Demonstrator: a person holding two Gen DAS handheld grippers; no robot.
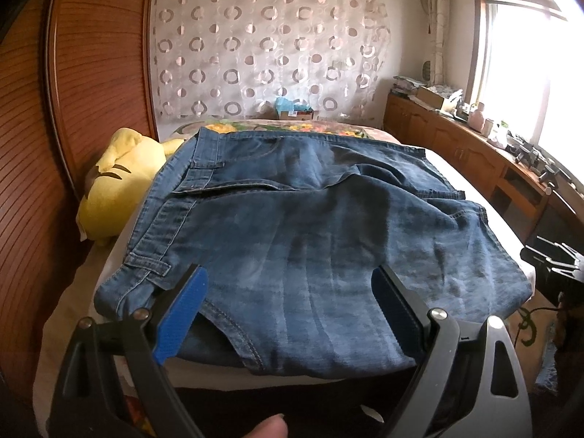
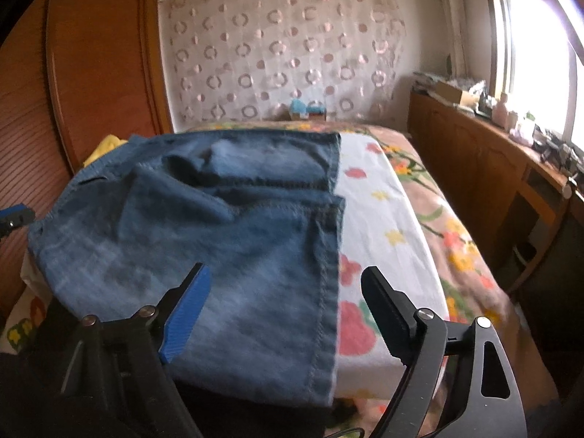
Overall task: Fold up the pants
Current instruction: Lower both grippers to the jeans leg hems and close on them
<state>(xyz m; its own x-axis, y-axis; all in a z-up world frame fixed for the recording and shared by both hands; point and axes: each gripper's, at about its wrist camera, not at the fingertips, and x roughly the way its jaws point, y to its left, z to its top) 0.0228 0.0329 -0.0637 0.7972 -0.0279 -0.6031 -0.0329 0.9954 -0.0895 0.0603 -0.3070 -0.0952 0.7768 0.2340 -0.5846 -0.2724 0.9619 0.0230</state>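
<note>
Blue denim pants [image 1: 299, 226] lie folded on the bed, waistband and belt loops at the left, leg hems to the right. My left gripper [image 1: 288, 281] is open just above the near part of the pants, holding nothing. In the right wrist view the pants [image 2: 219, 226] show their stitched hem edge running down the middle. My right gripper [image 2: 284, 277] is open over that hem edge, one finger above the denim, the other above the bed sheet, holding nothing.
The bed has a white floral sheet [image 2: 379, 219]. A yellow plush toy [image 1: 116, 182] lies left of the pants against the wooden headboard [image 1: 73, 109]. A low wooden cabinet [image 1: 474, 149] with clutter runs under the window at right. A cardboard box [image 1: 295, 111] sits at the far end.
</note>
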